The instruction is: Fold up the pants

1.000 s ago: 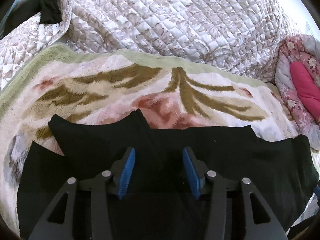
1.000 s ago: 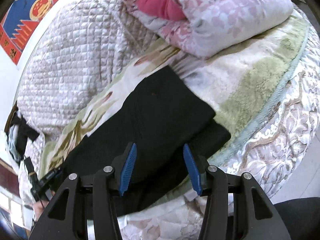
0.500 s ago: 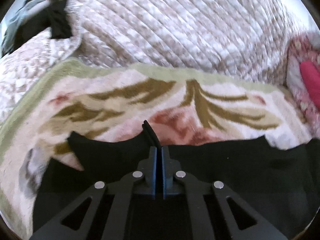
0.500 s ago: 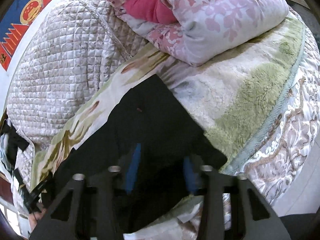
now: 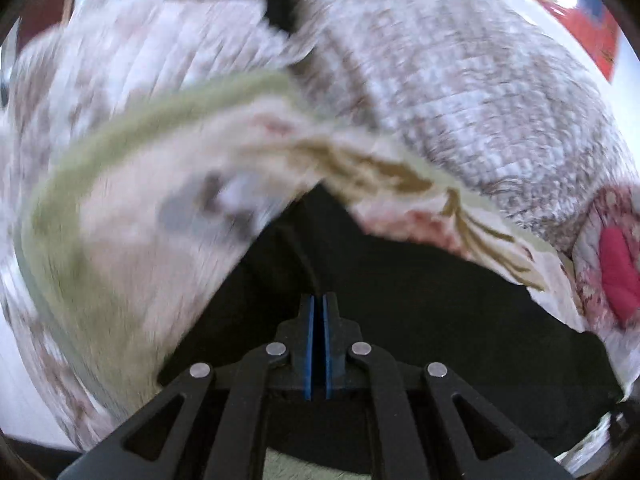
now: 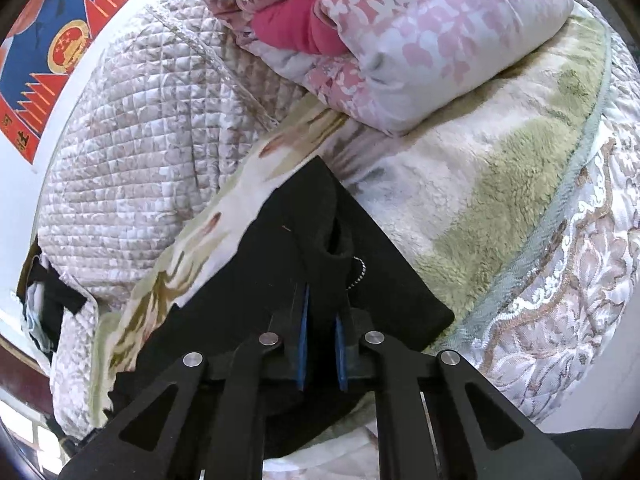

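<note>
Bunching upward, black pants (image 5: 420,292) peak where left gripper (image 5: 319,312) clamps; right gripper (image 6: 320,312) pinches them too.

We see black pants (image 6: 304,232) on a cream blanket (image 6: 472,184) with green border and olive-brown leaves, a beige-and-white quilt (image 6: 152,136), a pink-flowered duvet (image 6: 420,32) lined crimson, and blue pads (image 5: 307,344).

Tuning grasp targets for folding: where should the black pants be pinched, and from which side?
Pinch the black pants at an outer hem, coming in low from the bed's near side. The cloth lies flat, so only its edges give a lip. Both the left gripper and right gripper grip this way.
</note>
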Tool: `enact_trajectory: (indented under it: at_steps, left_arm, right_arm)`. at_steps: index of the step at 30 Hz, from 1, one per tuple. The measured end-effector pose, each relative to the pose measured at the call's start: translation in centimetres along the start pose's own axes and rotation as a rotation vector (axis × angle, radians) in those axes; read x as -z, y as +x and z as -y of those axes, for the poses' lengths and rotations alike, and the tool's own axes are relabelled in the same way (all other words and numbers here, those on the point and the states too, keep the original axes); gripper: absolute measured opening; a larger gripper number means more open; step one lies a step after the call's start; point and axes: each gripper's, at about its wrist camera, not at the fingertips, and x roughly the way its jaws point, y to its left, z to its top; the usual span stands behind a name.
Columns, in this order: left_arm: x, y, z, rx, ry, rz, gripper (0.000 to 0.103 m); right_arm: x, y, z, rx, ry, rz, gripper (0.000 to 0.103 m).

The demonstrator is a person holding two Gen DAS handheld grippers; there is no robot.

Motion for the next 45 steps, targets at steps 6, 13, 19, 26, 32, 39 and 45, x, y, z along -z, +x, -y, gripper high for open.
enact_trajectory:
  at_steps: [6,13,19,26,32,39,45]
  left_arm:
    - [0.6,1.0,-1.1,0.052,-0.094,-0.042,0.021]
    - [0.9,1.0,-0.5,0.038,-0.067,-0.019,0.030]
    - [-0.1,0.6,0.6,-0.003,-0.014,0.016,0.004]
    - [-0.8,-5.0,1.4,-0.006,0.065,0.139,0.004]
    - [1.6,-1.8,-1.0,-0.070,0.034,-0.023,0.004]
    - [2.2,-1.8,-0.9,-0.114,0.054,-0.066,0.008]
    - [1.0,-5.2,-1.8,-0.206,0.014,0.055,0.011]
  right_arm:
    - [0.0,0.6,1.0,-0.017,0.037,-0.027,0.014]
    - [-0.1,0.9,0.8,-0.008,0.020,-0.015,0.017]
    - [-0.7,0.4,-0.4,-0.011,-0.029,0.005,0.009]
    - [-1.0,-2.7,-1.0,-0.040,-0.035,0.031,0.008]
    - [0.1,-0.8,0.8,0.053,0.013,-0.055,0.008]
    - [0.2,-1.3,0.2,0.101,0.018,-0.063,0.017]
    - [-0.9,-6.2,-1.0,0.225,-0.075,0.155,0.027]
